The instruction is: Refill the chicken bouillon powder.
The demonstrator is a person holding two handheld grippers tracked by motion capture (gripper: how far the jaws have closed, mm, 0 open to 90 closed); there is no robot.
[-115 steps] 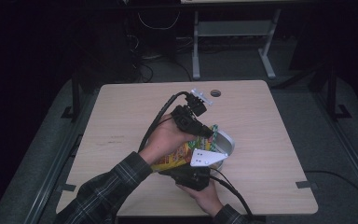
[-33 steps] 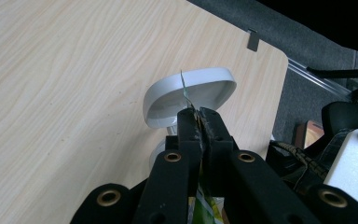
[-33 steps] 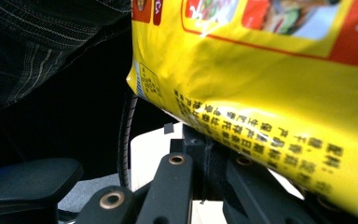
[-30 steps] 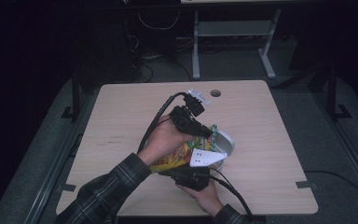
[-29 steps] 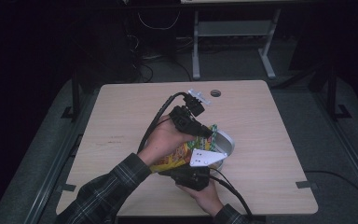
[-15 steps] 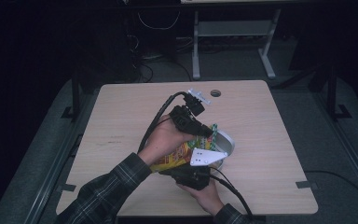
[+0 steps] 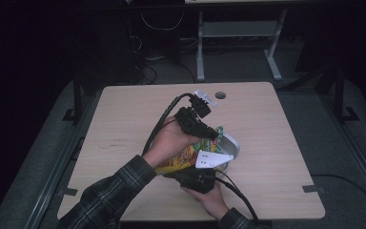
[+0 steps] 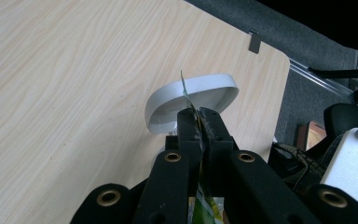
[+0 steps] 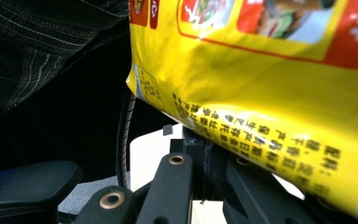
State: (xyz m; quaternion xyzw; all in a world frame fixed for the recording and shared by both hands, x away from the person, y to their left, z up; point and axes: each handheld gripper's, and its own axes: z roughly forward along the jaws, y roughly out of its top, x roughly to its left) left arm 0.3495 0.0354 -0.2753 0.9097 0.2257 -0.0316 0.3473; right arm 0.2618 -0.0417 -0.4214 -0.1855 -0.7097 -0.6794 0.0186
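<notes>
Pale wood desk: your left hand-held gripper is clenched on the yellow snack bag top edge, above the white bowl. Right hand-held gripper clamps the bag's lower end w/ black printed text, too small to read.

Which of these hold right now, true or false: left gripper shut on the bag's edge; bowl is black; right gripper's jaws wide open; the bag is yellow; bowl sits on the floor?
1. The left gripper is shut on the snack bag edge: true.
2. The bowl is black: false, it is white.
3. The right gripper has jaws wide open: false, they are shut at the bag.
4. The bag is yellow: true.
5. The bowl sits on the floor: false, it rests on the wooden table.
</notes>
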